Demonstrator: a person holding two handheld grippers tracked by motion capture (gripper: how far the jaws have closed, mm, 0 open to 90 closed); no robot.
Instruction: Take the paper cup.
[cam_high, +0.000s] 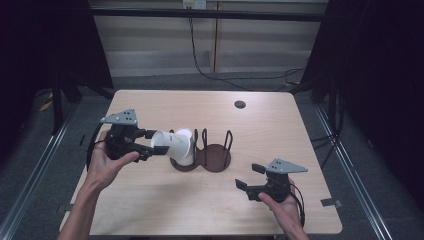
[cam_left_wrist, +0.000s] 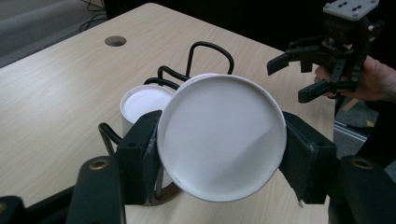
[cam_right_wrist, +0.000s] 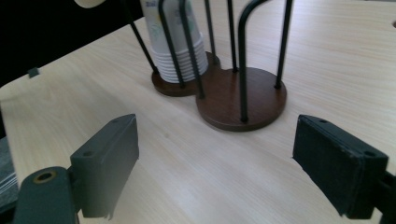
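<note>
The right tool (cam_right_wrist: 215, 163) has its two black jaws spread wide over bare worktop (cam_right_wrist: 187, 177), nothing between them. Beyond stands a dark double-ring cup holder (cam_right_wrist: 243, 100) with wire posts; its left ring holds a stack of paper cups (cam_right_wrist: 180, 51), its right ring none.

In the left gripper view the held cup (cam_left_wrist: 222, 142) hides the holder (cam_left_wrist: 205, 51) base and most of the stack (cam_left_wrist: 142, 105) at 10 o'clock from it. In the right gripper view the top edge cuts off the stack's (cam_right_wrist: 175, 42) upper part and the holder's (cam_right_wrist: 243, 95) wire tops. Print on the cups is too blurred to read.
</note>
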